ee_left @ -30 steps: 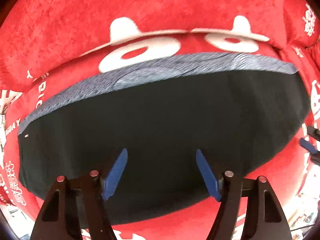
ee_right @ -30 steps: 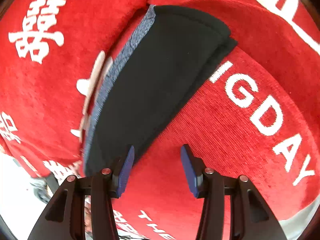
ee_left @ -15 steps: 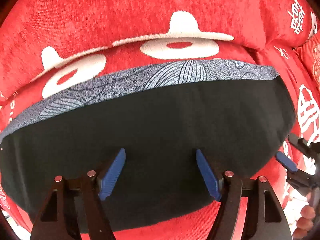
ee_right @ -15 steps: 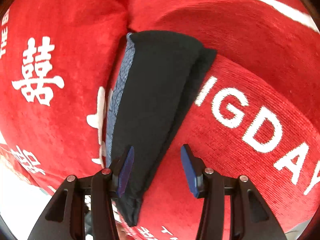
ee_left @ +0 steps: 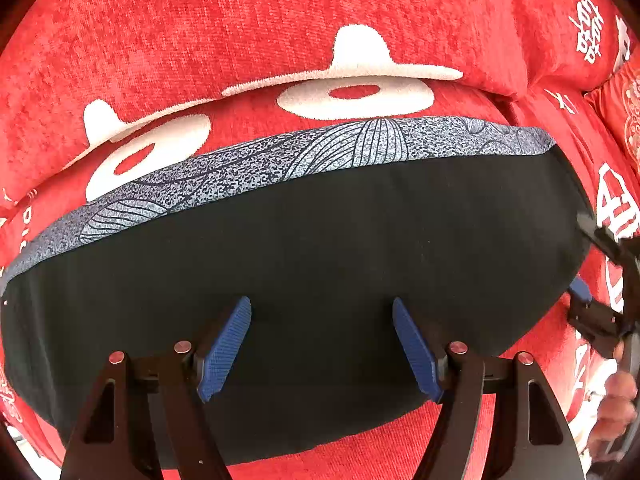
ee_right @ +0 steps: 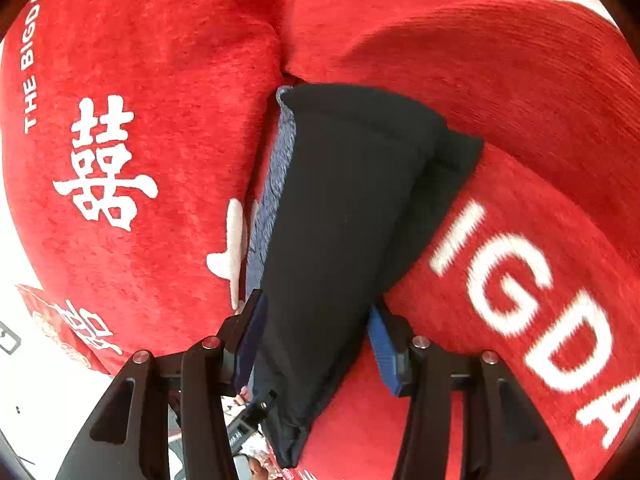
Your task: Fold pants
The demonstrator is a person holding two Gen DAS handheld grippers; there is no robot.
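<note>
The pants (ee_left: 320, 248) lie folded into a thick dark bundle on the red cover (ee_left: 200, 40), w/ a grey patterned band (ee_left: 280, 160) showing along the far edge, beyond the jaws in the left wrist view.

Left gripper (ee_left: 322, 350) points nearly straight down over the bundle. Jaws stand apart, nothing pinched; the dark cloth spreads under and ahead of both pads and well out to either side. Probably it hangs there to pin or steady the middle of the stack while the other end gets taken, though whether the tips touch the cloth can't be told.

Right gripper (ee_right: 316, 344) comes in low at the end of the bundle, and its jaws have just been opening a bit. The near corner of the pants sits btwn the two pads: cloth looks to be up against the left pad, and the right pad is just beside the cloth edge, maybe brushing it. Not a firm clamp as far as can be judged. The straddle makes sense: the end is several layers thick, so the jaws need width to get round all of it before closing.

In the left wrist view the right gripper appears right of the jaws, at the bundle's end, w/ a hand (ee_left: 616, 404) behind it.

Likely next: close on that end and carry it over for another fold. Risk: catching only the top layers.
</note>
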